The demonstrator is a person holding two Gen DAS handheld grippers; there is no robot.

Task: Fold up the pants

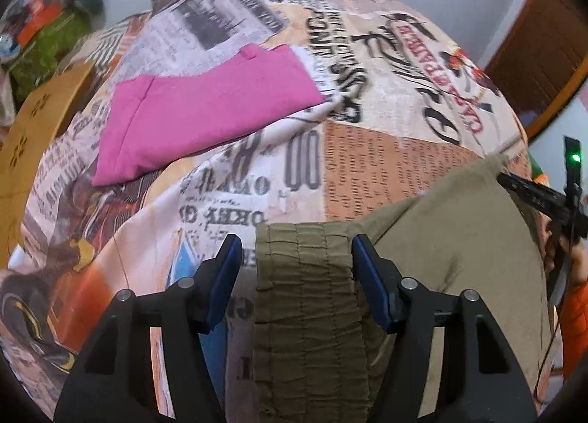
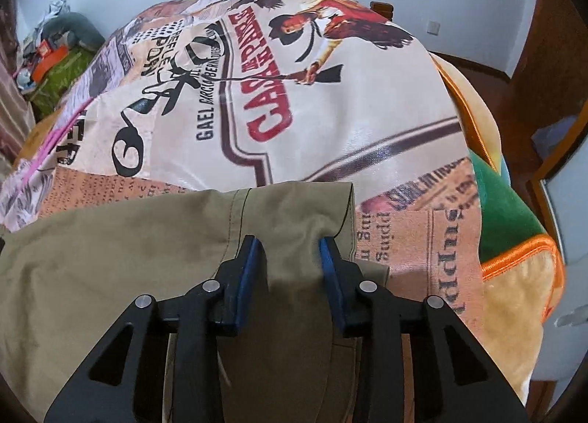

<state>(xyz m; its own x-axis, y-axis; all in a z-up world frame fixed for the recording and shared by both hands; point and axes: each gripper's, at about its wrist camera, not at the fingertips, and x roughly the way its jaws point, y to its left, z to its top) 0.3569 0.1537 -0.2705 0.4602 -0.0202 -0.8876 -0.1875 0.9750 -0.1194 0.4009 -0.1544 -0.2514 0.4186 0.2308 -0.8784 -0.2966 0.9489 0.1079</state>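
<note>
Olive-khaki pants [image 1: 441, 224] lie on a bed covered with a newspaper-print sheet [image 1: 386, 55]. My left gripper [image 1: 296, 244] is open, its blue pads either side of the gathered elastic waistband [image 1: 305, 294]. My right gripper [image 2: 292, 244] is open too, its blue pads straddling a fold of the pants [image 2: 147, 239] near the leg end [image 2: 312, 199]. The right gripper also shows at the right edge of the left wrist view [image 1: 562, 202], held by a hand.
A folded pink garment [image 1: 205, 114] lies on the sheet [image 2: 330, 110] beyond the pants. A wooden headboard [image 1: 33, 136] is at left, clutter [image 1: 44, 26] in the far corner. A plush green and orange cushion [image 2: 511, 239] sits at the bed's right edge.
</note>
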